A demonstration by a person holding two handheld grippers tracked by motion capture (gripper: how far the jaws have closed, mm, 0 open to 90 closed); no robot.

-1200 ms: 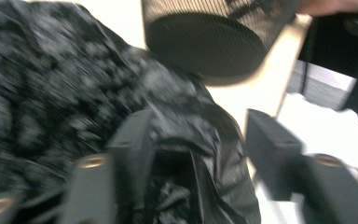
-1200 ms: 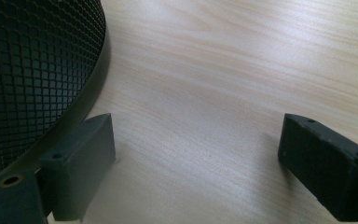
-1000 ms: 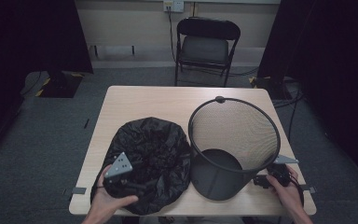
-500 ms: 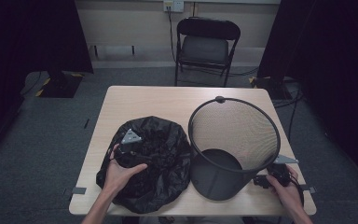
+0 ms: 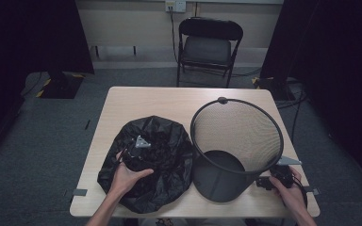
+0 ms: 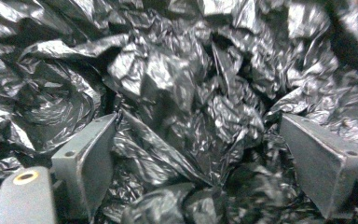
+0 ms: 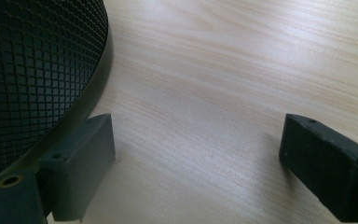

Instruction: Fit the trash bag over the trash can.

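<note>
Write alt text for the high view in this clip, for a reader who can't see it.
A person's left gripper presses open into a crumpled black trash bag on a light wooden table, beside an upright black mesh wastebasket. The right gripper rests on the table at the basket's base. A folding chair stands behind the table.

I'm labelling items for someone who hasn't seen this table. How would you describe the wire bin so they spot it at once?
Start at the light wooden table in front of the folding chair. On its right half stands the black mesh wastebasket, open end up, beside a crumpled black plastic bag. Unlike the soft, shiny bag, it is rigid, round and see-through, with a solid rim and base.
</note>
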